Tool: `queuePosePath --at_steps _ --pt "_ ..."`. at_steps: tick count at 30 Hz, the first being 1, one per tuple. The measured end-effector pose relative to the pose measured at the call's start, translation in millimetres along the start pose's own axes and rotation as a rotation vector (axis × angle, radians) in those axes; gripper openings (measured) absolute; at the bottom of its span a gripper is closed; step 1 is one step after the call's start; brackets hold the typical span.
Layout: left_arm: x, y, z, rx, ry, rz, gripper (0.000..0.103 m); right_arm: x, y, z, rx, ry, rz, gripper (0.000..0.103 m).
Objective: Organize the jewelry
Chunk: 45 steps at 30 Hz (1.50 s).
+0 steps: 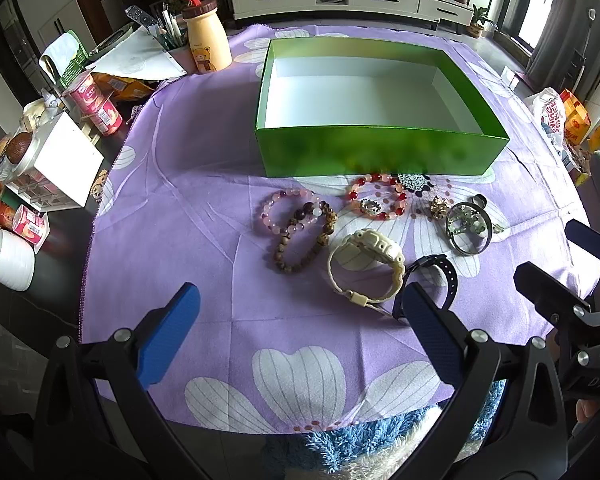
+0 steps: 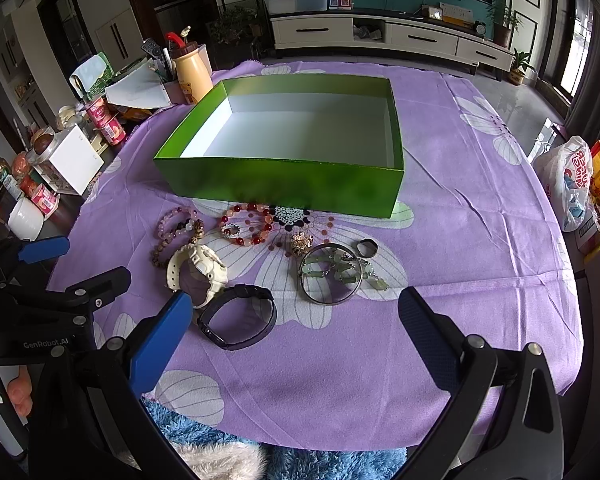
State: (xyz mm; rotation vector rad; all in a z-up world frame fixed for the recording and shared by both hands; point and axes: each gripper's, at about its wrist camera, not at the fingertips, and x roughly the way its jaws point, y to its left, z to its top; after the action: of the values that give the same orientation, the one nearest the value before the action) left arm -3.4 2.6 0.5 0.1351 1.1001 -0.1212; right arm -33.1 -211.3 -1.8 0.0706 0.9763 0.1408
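Both the left hand-held gripper (image 1: 300,332) and the right hand-held gripper (image 2: 296,332) hover with fingers spread wide, holding nothing. Bracelets (image 1: 296,232), a cream watch (image 1: 366,266) and a black band (image 2: 238,316) lie on the purple-clothed surface (image 1: 204,216) just in front of the green box (image 1: 380,152).

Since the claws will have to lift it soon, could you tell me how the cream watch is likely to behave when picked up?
The cream watch stands on edge with its strap closed in a loop, so it will probably keep its shape rather than flop. Its bulky case suggests a top-heavy piece that may tip over if nudged. The moulded strap looks smooth, so it might slip.
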Motion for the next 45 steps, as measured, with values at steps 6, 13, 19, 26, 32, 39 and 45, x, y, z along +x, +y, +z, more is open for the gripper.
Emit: queuePosePath --at_steps 6,13,19,26,32,39,45 --pt "-0.3 -0.3 0.2 0.001 0.000 -0.002 0.101 0.2 -0.1 0.0 0.001 0.002 0.001 0.102" --pt "-0.1 7.8 3.2 -0.025 -0.004 -0.060 0.101 1.8 -3.0 -1.0 0.007 -0.002 0.006 0.102" --pt "4.7 43.8 6.8 -0.200 -0.011 -0.204 0.101 3.0 -17.6 -1.4 0.043 -0.020 0.113 0.102" --pt "23.9 42.2 -7.3 -0.172 0.003 -0.211 0.101 25.6 -22.7 -19.3 0.064 0.044 0.202 0.102" --pt "47.2 32.9 -17.9 -0.164 0.049 -0.211 0.099 47.4 -20.7 -33.4 0.088 0.100 0.244 0.081" --pt "70.3 25.2 -16.3 -0.190 0.093 -0.229 0.076 66.6 -11.0 -31.2 0.098 0.136 0.270 0.061" --pt "83.1 19.2 -7.6 -0.194 0.121 -0.223 0.060 81.0 -3.0 -27.4 0.058 0.149 0.234 0.046"
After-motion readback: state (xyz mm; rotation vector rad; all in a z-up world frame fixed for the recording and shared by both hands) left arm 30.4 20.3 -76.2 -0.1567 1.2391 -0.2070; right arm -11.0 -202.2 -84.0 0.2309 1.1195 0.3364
